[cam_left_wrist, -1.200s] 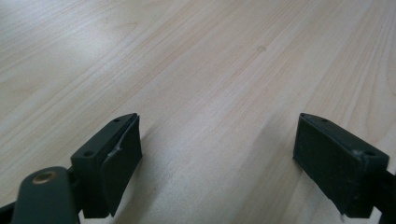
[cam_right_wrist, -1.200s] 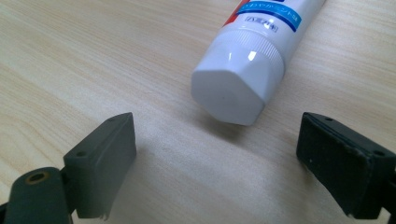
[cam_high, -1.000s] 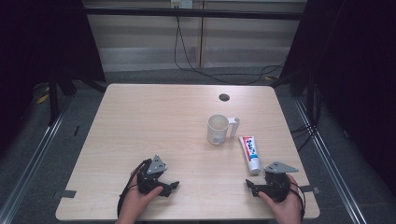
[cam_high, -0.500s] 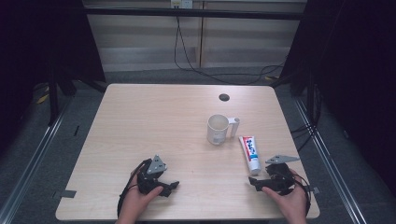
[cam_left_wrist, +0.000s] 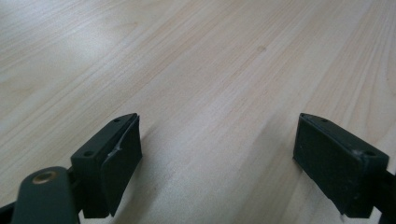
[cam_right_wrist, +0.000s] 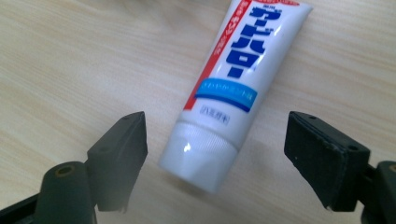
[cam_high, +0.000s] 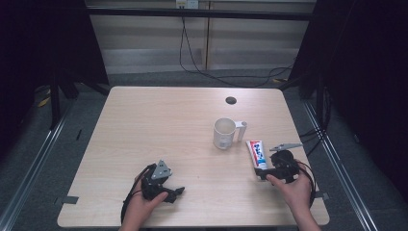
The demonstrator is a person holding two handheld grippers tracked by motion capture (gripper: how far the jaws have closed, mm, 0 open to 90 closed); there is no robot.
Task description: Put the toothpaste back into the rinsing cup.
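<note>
From the high view we had the left gripper (cam_high: 174, 191) low over the table (cam_high: 144, 125) near the front edge, left of centre, in the person's left hand (cam_high: 144, 208), with a cable looped beside it. That view was too coarse to read the jaws; the left gripper view settled it: jaws wide apart, bare wood grain between them, nothing held. Moving right, a white mug (cam_high: 224, 133) stood upright right of centre, handle pointing right, apparently empty. Behind it we saw a small dark round hole (cam_high: 231, 100) near the table's far edge. Just right of the mug lay a toothpaste tube (cam_high: 257, 153), flat on the wood, cap toward the person. The right gripper (cam_high: 262, 173) sat at the tube's cap end, held by the right hand (cam_high: 293, 190), grey plate on top. High view couldn't show whether it touched the tube. Right gripper view did: jaws spread wide either side of the tube's white cap (cam_right_wrist: 201, 151), a gap on both sides, no contact, tube lying slightly diagonal between them. That view also gave us the label: blue lettering, red stripe along one edge.
</note>
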